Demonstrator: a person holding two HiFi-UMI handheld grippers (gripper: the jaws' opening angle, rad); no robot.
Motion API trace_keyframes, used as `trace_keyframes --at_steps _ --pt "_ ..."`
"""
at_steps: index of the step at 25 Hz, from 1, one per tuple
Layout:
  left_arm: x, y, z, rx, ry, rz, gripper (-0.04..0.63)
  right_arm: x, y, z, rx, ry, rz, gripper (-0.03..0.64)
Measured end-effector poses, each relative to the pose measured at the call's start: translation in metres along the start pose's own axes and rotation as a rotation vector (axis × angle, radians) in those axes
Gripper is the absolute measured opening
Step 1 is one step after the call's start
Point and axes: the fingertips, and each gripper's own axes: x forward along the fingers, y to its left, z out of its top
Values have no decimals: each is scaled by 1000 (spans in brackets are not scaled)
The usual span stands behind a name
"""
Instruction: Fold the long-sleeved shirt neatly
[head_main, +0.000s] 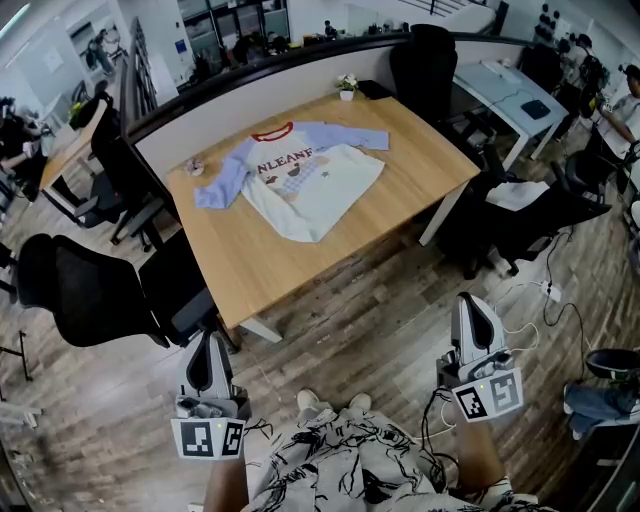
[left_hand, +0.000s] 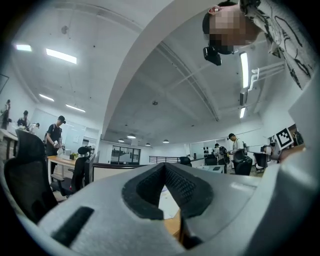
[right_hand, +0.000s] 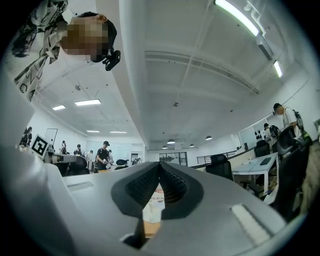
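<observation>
The long-sleeved shirt (head_main: 300, 180) lies spread flat on the wooden table (head_main: 250, 265), front up, sleeves out to both sides, well ahead of my fingertips and apart from them. My left gripper (head_main: 207, 340) and my right gripper (head_main: 470, 300) hang short of the table's near edge, over the plank floor (head_main: 380, 330), one on each side of my legs. Both pairs of fingers are pressed together, with nothing between them.

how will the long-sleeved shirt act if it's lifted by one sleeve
Probably floppy: the shirt lies flat, following the table, so it would likely drape and hang. It looks like thin fabric, so probably light. Pushed, it would likely bunch up rather than slide as one piece across the wood.
</observation>
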Motion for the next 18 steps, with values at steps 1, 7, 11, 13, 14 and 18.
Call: trace_keyframes --at_steps 1,7,11,13,14,18 --pt "0 1 0 10 4 2 -2 0 0 -1 -4 3 -3 3" --pt "2 -2 -1 62 -1 -1 28 3 2 -2 -23 11 3 10" --pt "3 -7 2 41 -15 -22 106 4 2 -2 -13 9 15 106" --pt "4 -6 2 27 -18 -23 149 5 3 -2 -9 6 22 134" --pt "5 -5 2 22 -20 -20 175 6 3 -2 -7 4 26 149" --pt "8 -5 0 14 -27 -4 296 8 3 -2 16 1 47 269"
